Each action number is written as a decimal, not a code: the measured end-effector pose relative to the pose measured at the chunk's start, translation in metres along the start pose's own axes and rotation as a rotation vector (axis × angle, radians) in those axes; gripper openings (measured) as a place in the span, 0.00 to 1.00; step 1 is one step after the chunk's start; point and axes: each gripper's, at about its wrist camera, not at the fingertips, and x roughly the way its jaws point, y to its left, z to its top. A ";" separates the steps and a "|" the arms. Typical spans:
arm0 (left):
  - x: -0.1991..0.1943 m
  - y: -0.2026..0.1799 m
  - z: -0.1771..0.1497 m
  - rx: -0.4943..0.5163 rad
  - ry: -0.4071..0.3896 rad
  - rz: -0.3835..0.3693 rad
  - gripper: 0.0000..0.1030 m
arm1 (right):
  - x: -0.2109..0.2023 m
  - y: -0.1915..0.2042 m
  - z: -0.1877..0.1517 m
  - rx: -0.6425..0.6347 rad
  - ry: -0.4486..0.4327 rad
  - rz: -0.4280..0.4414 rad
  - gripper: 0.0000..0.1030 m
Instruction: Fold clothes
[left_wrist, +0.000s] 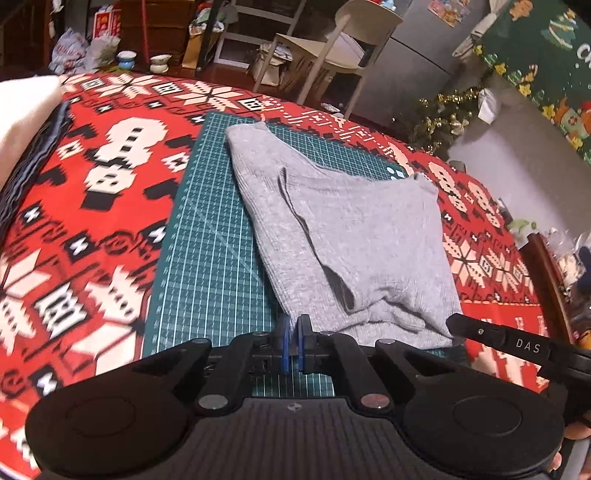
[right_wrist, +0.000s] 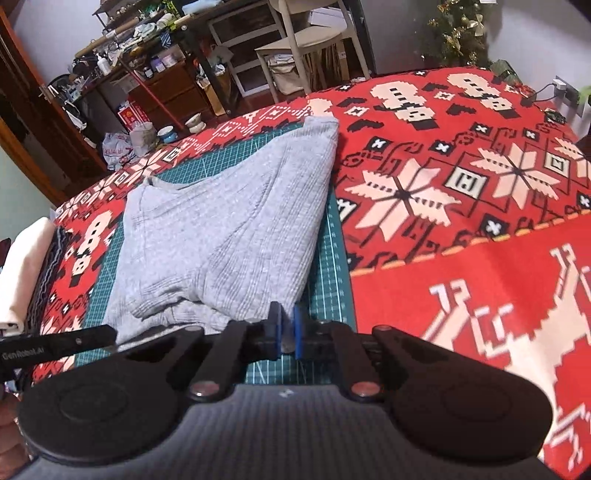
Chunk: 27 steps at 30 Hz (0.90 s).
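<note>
We've got both claws at the near edge of the grey garment (left_wrist: 343, 236), w/ the cloth running ahead of them across the green cutting mat (left_wrist: 207, 236). Left claw (left_wrist: 294, 334): blue pads nearly together, pinching the garment's near-left corner, so it's clenched on the cloth. Right claw (right_wrist: 285, 328): pads a bit apart w/ grey fabric between them at the near-right corner; looks like it's gripping the cloth too. Garment is partly folded, one layer lying over another, w/ a ridge and wrinkles just ahead of the claws, bunched between the two. The mat sits on a red patterned blanket (left_wrist: 92, 221) that spreads out both sides of us. Far left of the left claw, a pale folded item (left_wrist: 22, 118) w/ a dark patterned one under it. Beyond the blanket's far edge, a pale chair (left_wrist: 325, 44).
</note>
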 end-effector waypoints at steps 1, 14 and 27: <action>-0.004 0.000 -0.002 -0.005 0.004 0.002 0.04 | -0.003 0.000 -0.003 0.002 0.011 0.002 0.06; -0.038 -0.016 -0.059 0.093 0.077 0.135 0.04 | -0.035 0.011 -0.049 -0.026 0.145 -0.032 0.06; -0.052 -0.015 -0.086 0.067 0.159 0.214 0.14 | -0.063 0.016 -0.077 -0.023 0.174 -0.049 0.15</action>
